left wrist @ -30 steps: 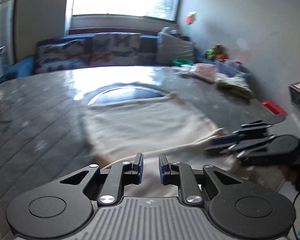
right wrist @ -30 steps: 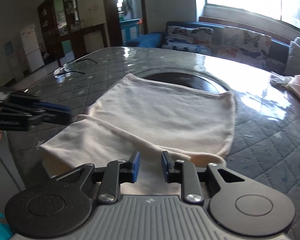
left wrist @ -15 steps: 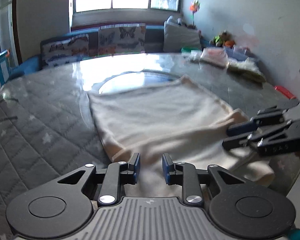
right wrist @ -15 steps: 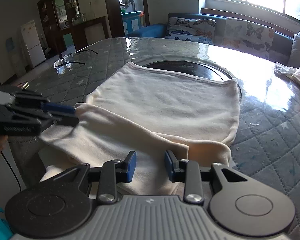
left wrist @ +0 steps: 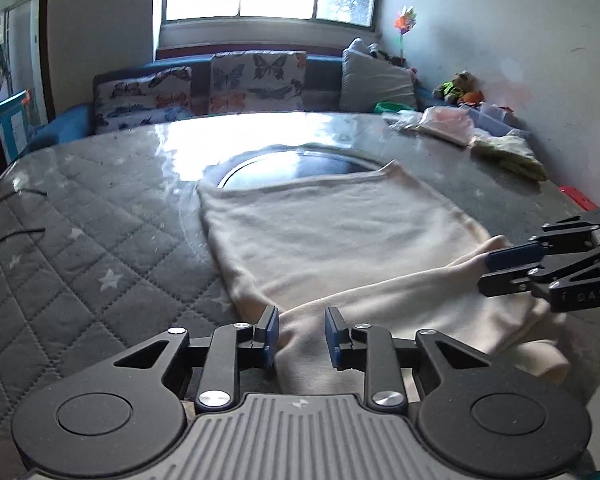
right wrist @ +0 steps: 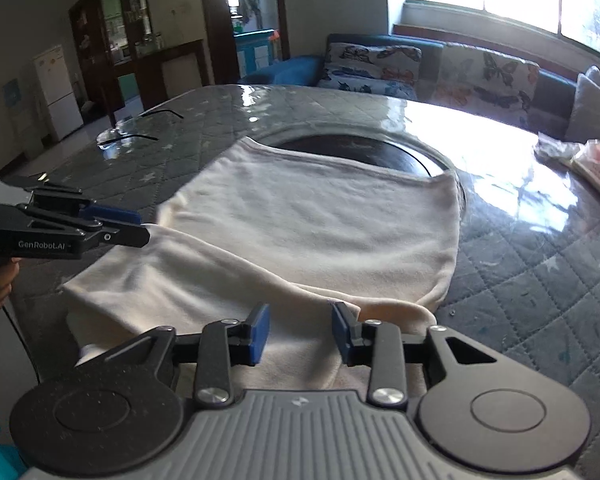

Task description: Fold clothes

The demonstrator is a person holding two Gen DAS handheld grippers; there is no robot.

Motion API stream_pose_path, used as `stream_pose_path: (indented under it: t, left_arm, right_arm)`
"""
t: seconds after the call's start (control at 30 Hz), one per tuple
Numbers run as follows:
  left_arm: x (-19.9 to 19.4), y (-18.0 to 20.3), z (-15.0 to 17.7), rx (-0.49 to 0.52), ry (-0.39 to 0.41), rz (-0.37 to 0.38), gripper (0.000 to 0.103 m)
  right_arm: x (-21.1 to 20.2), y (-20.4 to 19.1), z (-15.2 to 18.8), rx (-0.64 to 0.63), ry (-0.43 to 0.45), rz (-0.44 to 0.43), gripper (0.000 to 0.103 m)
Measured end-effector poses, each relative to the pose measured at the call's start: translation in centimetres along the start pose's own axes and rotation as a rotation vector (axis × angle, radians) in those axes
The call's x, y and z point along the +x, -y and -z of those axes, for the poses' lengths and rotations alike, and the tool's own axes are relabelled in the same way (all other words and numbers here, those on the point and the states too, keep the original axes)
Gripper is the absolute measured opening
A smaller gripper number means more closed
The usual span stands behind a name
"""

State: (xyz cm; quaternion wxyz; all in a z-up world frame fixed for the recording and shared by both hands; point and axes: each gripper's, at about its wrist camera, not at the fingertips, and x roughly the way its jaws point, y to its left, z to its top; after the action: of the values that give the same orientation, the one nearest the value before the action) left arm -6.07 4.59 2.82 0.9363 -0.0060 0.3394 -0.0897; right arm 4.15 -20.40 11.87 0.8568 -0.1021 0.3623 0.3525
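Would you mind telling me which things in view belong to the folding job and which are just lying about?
Part of the job:
- cream garment, near edge folded over
- left tool, open over the fold
- right tool, open over the fold
- quilted table bearing the garment

Lying about:
- pink packet
- yellow-green cloth
- butterfly cushions
- plush toy

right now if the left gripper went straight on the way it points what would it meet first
The left gripper would most likely meet the folded-over edge of the cream garment lying just ahead between its open fingers; how far above the cloth it sits is hard to judge.
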Motion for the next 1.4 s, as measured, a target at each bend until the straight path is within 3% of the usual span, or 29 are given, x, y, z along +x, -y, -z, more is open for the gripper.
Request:
stream_pose_path:
  t: [0.13, 0.3, 0.4, 0.57, 0.63, 0.7, 0.8, 0.87, 1.07, 1.2, 1.27, 1.4]
  left_arm:
    - [-2.3, 2.4, 0.6, 0.1, 0.036, 0.08, 0.043]
    - [-2.6, 5.4, 1.5, 0.232, 0.016, 0.143, 0.043]
    - [-1.9, 6.8, 2.1, 0.306, 0.001, 0.116, 0.043]
    - [-1.5, 7.8, 1.7, 0.316, 0.019, 0.15, 0.044]
    - [-1.1, 8.6, 1.5, 0.326, 0.022, 0.163, 0.046]
    - [-0.6, 9.5, 1.4, 0.341, 0.025, 0.179, 0.047]
    - [0.2, 11.2, 1.4, 0.362, 0.028, 0.203, 0.049]
    - [0.9, 12.2, 1.4, 0.372, 0.027, 0.209, 0.053]
    - [2.4, 14.1, 1.1, 0.393, 0.031, 0.212, 0.056]
    - [3.8, 14.8, 0.7, 0.361, 0.01, 0.157, 0.056]
    - [4.2, 15.0, 0.7, 0.351, 0.006, 0.121, 0.055]
    - [4.2, 14.9, 0.6, 0.337, 0.025, 0.092, 0.027]
  right_arm:
    - [-1.3, -0.8, -0.1, -0.018, 0.008, -0.037, 0.04]
    - [-2.1, -2.0, -0.1, -0.053, -0.019, -0.118, 0.041]
    - [-2.0, -2.3, 0.4, -0.073, -0.027, -0.085, 0.042]
    - [-2.2, 0.3, 1.0, 0.068, -0.023, -0.003, 0.042]
    - [-1.8, 1.3, 1.3, 0.122, -0.046, -0.01, 0.041]
    - [-1.6, 1.8, 1.5, 0.157, -0.06, -0.029, 0.037]
    - [-1.5, 2.4, 1.6, 0.168, -0.071, -0.057, 0.012]
    - [-1.7, 2.5, 1.4, 0.173, -0.066, -0.065, 0.006]
    - [-3.1, 3.4, 0.0, 0.268, -0.022, -0.153, 0.004]
    - [-3.7, 3.8, -0.8, 0.325, -0.003, -0.204, 0.004]
    - [-3.7, 3.8, -0.9, 0.344, 0.0, -0.219, 0.004]
    - [-3.6, 3.5, -1.0, 0.35, 0.004, -0.233, 0.003]
